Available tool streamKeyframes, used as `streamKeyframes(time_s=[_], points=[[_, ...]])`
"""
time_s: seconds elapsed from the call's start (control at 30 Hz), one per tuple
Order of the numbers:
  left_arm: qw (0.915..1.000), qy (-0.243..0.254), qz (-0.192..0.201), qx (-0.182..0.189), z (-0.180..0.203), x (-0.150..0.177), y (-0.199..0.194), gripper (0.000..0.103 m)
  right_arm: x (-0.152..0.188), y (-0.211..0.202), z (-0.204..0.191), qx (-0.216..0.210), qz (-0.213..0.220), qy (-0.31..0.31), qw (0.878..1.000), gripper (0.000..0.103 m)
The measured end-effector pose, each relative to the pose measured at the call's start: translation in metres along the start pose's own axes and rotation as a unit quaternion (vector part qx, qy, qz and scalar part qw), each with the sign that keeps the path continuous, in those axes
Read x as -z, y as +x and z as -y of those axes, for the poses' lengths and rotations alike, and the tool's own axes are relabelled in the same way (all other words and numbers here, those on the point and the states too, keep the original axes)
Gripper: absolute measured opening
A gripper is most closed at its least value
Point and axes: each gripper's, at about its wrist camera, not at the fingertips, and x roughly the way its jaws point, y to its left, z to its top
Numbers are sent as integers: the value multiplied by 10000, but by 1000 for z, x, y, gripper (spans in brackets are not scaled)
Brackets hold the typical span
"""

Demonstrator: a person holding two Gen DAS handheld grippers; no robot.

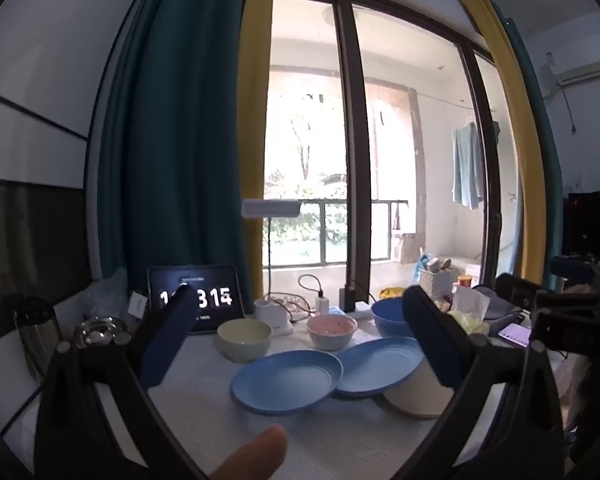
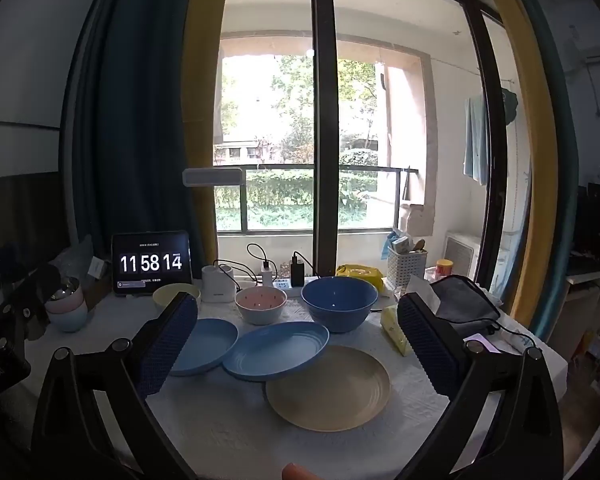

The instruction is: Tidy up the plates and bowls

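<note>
Now we hold both the left gripper and right gripper with jaws wide apart, gripping nothing. Centre frame, two blue plates overlap a beige plate on the desk, three bowls behind.

Bare tablecloth lies open in front of the 3 overlapping plates; behind them, 3 bowls block the chargers.
</note>
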Motion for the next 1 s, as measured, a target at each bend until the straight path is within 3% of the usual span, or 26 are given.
streamKeyframes(time_s=[0.13, 1.0], points=[[9999, 123, 27, -35, 1, 1, 3, 102, -1, 1, 1, 29, 6, 19, 10000, 102], [9997, -227, 30, 25, -11, 3, -5, 102, 2, 2, 2, 10, 3, 71, 10000, 102]])
